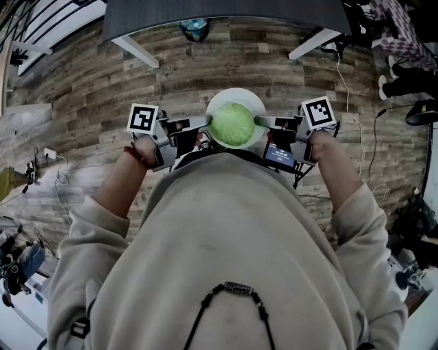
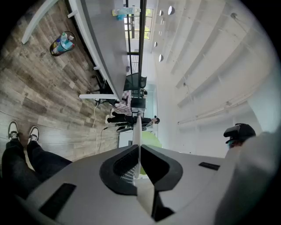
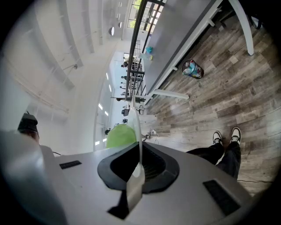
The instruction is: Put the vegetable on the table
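Observation:
A pale green cabbage (image 1: 233, 125) lies on a white plate (image 1: 237, 98) that I hold level over the wooden floor, close in front of my chest. My left gripper (image 1: 207, 124) is shut on the plate's left rim and my right gripper (image 1: 259, 122) on its right rim. In the left gripper view the plate (image 2: 137, 132) shows edge-on between the pinched jaws of the left gripper (image 2: 138, 151), the cabbage (image 2: 152, 140) just beyond. The right gripper view shows the same plate (image 3: 136, 123), clamped by the right gripper (image 3: 139, 147), with the cabbage (image 3: 119, 136). The dark grey table (image 1: 226, 10) stands ahead.
Under the table sits a bin of bottles (image 1: 194, 29), also the bin (image 2: 61, 43) and bin (image 3: 192, 69). White table legs (image 1: 135, 51) slant down. Cables (image 1: 345, 89) trail on the floor at right, near a seated person (image 1: 404, 41). My own shoes (image 3: 226, 136) show below.

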